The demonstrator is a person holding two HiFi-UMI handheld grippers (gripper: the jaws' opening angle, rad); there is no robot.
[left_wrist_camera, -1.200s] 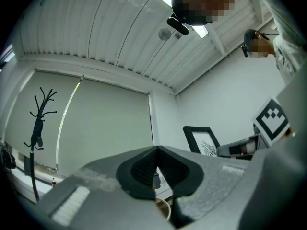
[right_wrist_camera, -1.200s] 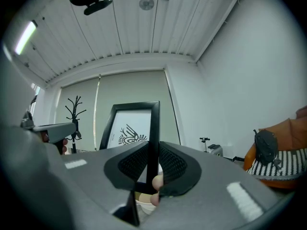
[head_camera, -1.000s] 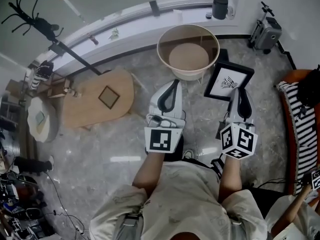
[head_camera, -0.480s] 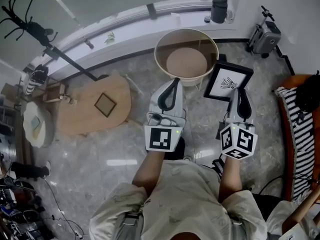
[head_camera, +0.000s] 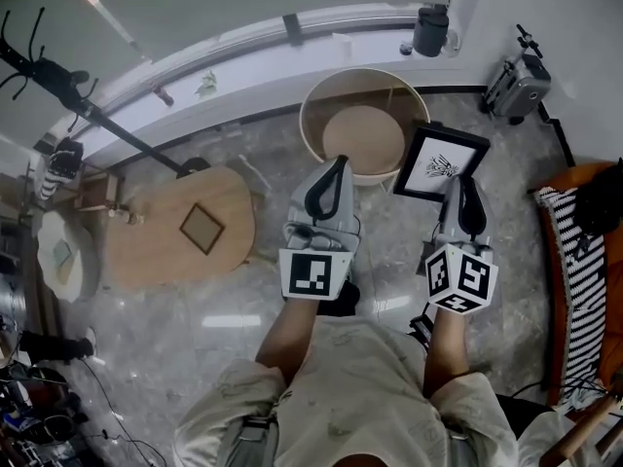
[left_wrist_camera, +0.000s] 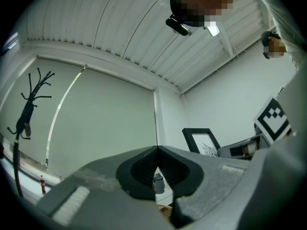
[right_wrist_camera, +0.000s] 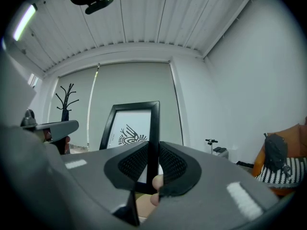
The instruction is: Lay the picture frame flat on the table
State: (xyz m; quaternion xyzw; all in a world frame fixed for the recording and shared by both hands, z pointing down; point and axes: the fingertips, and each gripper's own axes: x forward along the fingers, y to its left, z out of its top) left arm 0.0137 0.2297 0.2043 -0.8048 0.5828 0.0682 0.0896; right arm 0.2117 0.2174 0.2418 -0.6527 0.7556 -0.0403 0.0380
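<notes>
the picture frame (head_camera: 440,161) hangs in the air, clamped by its edge in the right gripper (head_camera: 458,185), while the left gripper (head_camera: 331,168) is closed on nothing, so laying it flat is not yet done.

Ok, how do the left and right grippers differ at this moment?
The left gripper has its jaws closed on nothing; the right gripper clamps the picture frame by its edge. The left gripper's marker cube shows one face in the head view; the right gripper's shows two. Both are grey, held side by side, pointing the same way.
</notes>
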